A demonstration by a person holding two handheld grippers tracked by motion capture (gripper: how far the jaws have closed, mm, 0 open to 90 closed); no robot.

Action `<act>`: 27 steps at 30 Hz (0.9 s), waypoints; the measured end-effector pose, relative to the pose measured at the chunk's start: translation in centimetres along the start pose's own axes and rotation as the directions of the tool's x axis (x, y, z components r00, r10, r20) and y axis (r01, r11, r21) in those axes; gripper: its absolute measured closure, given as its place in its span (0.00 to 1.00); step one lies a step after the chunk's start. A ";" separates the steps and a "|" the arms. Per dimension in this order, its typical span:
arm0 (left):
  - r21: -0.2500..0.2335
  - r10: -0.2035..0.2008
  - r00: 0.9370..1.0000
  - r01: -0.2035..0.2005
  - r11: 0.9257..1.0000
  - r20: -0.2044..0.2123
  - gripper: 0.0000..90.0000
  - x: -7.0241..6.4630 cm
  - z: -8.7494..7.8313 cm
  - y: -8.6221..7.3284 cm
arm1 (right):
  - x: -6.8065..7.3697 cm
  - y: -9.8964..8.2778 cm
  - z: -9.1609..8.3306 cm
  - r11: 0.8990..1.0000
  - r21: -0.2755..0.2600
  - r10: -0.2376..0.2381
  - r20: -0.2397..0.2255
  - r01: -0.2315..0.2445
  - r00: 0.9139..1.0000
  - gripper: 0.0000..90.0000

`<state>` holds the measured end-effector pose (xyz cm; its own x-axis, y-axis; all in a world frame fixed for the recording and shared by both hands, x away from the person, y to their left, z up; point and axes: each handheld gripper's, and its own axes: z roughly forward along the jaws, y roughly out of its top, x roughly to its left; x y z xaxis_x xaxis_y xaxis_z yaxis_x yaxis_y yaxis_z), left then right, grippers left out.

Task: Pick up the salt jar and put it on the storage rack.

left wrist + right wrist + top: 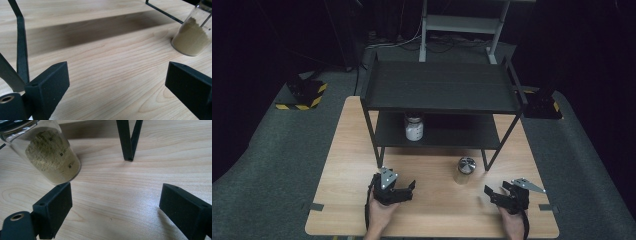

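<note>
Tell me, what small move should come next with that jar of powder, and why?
Probably the right gripper should ease forward and left until the glass jar stands between its jaws. The jaws are open and empty, and the jar stands upright on the table, just ahead of the gripper, nearer to it than to the left gripper.

Both hands enter from the near edge, each wrapped around a gripper. The left gripper (404, 190) sits low with its jaws spread wide and nothing between them, aimed ahead and to the right. The right gripper (496, 194) is also low, its jaws parted and empty, angled toward the left.
</note>
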<state>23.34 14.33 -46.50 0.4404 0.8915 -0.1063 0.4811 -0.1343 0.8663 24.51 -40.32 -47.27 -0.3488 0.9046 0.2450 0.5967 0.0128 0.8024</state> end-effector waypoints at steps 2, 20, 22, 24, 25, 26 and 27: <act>0.010 0.002 1.000 -0.002 1.000 -0.004 0.06 0.0 0.2 -0.2 | 0.0 0.0 0.0 1.000 -0.001 0.000 0.001 0.000 1.000 0.12; 0.013 -0.040 0.999 0.040 0.999 -0.006 0.07 0.4 0.6 -1.3 | 0.0 -0.1 0.0 1.000 -0.004 -0.004 0.001 0.004 1.000 0.12; 0.010 -0.045 0.999 0.046 0.999 -0.005 0.07 0.5 0.6 -1.4 | 0.1 -0.1 0.0 1.000 -0.004 -0.006 0.002 0.006 1.000 0.12; 0.006 -0.050 0.999 0.050 0.999 -0.005 0.07 0.5 0.5 -1.5 | 0.1 0.0 0.0 1.000 -0.002 -0.007 0.003 0.007 1.000 0.12; 0.006 -0.050 0.999 0.050 0.999 -0.005 0.07 0.5 0.5 -1.5 | 0.1 0.0 0.0 1.000 -0.002 -0.007 0.003 0.007 1.000 0.12; 0.007 -0.056 0.998 0.056 0.998 -0.005 0.07 0.6 0.5 -1.4 | 0.1 0.0 0.0 1.000 0.000 -0.007 0.003 0.007 1.000 0.12; 0.009 -0.058 0.998 0.058 0.998 -0.007 0.07 0.6 0.6 -1.4 | 0.1 0.0 0.0 1.000 0.001 -0.007 0.003 0.007 1.000 0.12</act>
<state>23.34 14.77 -48.05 0.4064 0.9008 -0.1532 0.5127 -0.0860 0.8542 24.48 -40.21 -47.23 -0.3507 0.9058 0.2376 0.5948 0.0195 0.8036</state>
